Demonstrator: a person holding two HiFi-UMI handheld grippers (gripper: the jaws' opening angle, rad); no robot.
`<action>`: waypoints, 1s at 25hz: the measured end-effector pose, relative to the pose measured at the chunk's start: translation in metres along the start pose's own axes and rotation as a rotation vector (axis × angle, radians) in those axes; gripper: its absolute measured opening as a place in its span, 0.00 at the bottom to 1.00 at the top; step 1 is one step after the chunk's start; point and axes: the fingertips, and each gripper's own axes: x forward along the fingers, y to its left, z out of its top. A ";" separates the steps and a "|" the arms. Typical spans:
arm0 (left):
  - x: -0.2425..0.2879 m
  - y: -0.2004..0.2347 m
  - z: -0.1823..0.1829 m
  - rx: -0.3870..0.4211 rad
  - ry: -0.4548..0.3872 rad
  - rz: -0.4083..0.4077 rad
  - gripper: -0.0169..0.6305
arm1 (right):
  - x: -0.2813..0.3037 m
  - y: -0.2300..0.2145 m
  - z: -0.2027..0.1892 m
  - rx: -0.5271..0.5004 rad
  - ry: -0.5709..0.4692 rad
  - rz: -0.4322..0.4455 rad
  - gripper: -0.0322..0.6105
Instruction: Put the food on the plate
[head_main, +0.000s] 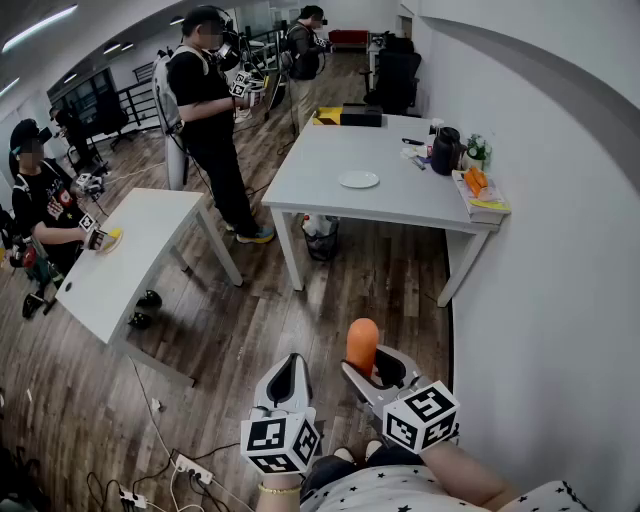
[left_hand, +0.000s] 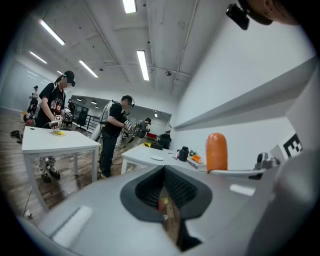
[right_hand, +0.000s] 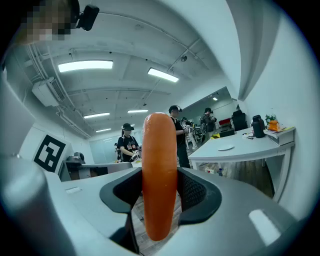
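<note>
Sausage (head_main: 362, 343), lower end hidden by jaws, clamped in right gripper (right_hand: 160, 194); left gripper (left_hand: 164, 192) closed

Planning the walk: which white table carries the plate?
The table by the right wall, with the white plate near its middle; the left table shows none.

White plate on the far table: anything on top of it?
Nothing visible: the white plate looks bare on the table, and nothing covers it in the head view. It is too far off to rule out crumbs. The orange sausage is clamped in the right hand-held gripper.
</note>
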 end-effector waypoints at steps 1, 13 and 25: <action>0.001 0.001 -0.001 -0.003 0.004 -0.003 0.04 | 0.000 0.001 -0.001 -0.003 0.003 -0.001 0.38; 0.070 -0.001 -0.017 -0.019 0.068 -0.074 0.04 | 0.030 -0.060 0.009 0.020 0.002 -0.086 0.38; 0.272 -0.018 0.030 -0.029 0.035 -0.072 0.04 | 0.124 -0.224 0.074 -0.017 0.023 -0.091 0.38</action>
